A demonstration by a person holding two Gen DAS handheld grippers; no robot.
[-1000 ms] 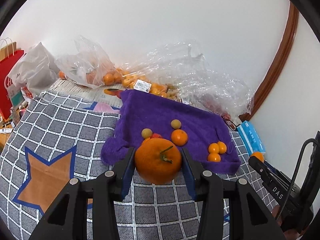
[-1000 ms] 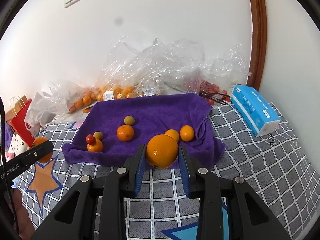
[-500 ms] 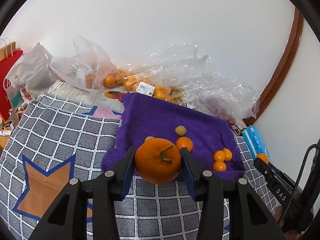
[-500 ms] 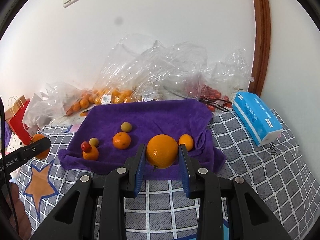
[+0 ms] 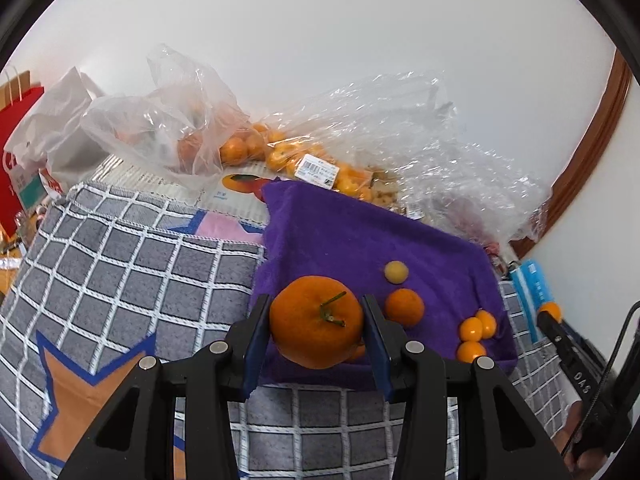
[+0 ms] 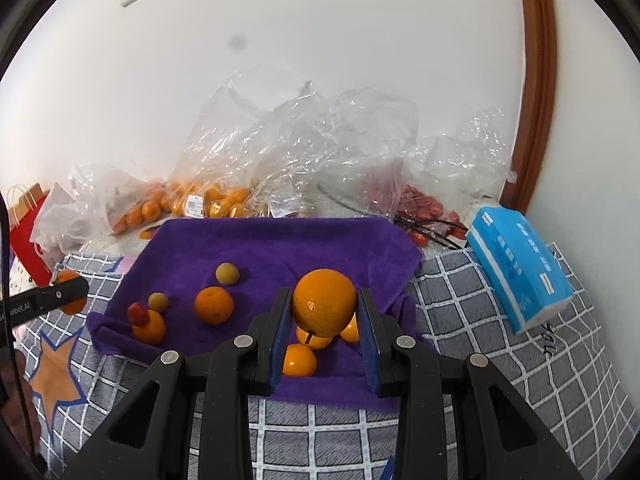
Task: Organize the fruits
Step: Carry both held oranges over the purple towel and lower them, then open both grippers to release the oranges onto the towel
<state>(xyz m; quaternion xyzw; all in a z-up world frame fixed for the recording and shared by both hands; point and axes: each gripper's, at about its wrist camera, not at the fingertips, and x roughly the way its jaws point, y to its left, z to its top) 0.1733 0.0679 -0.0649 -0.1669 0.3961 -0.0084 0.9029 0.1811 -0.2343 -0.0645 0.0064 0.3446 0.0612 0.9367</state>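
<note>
While both fingers [image 5: 256, 340] clamp it, the stemmed orange [image 5: 316, 322] sits between them.

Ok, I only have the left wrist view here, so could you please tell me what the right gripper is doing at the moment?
Observer: The right gripper is shut on a large smooth orange, held over the near edge of the purple towel.
Operator: Thanks. What is hidden behind the stemmed orange in my left gripper?
Observer: A small red fruit touching a small orange, at the towel corner nearest your gripper.
Operator: And the clear bag at the back right is a blur for me.
Observer: It holds a pile of red fruits with dark stems.
</note>
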